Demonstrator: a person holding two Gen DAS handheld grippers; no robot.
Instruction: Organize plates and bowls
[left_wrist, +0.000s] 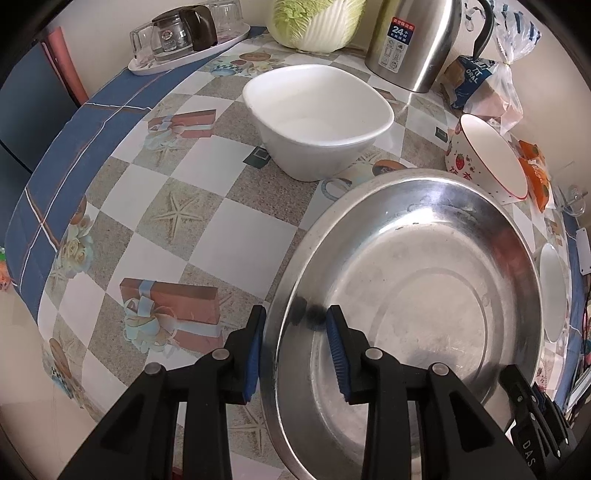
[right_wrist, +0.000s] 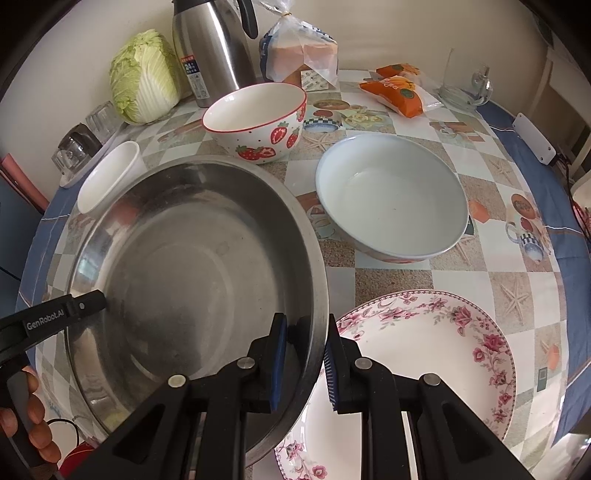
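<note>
A wide steel basin (left_wrist: 424, 277) (right_wrist: 184, 258) stands on the checked tablecloth, and its near edge overlaps a pink-flowered plate (right_wrist: 424, 362). My left gripper (left_wrist: 295, 314) straddles the basin's left rim with its pads standing off the metal. My right gripper (right_wrist: 306, 321) is shut on the opposite rim. Beyond the basin stand a white square bowl (left_wrist: 317, 122) (right_wrist: 110, 173), a strawberry-patterned bowl (right_wrist: 258, 122) (left_wrist: 484, 158) and a pale round bowl (right_wrist: 391, 195).
Along the back wall stand a steel thermos (left_wrist: 413, 40), a cabbage (right_wrist: 144, 77), a bagged loaf (right_wrist: 299, 51) and orange packets (right_wrist: 399, 92). A tray of glasses (left_wrist: 184, 40) sits at the far left corner. The table is round with a blue border (left_wrist: 55, 177).
</note>
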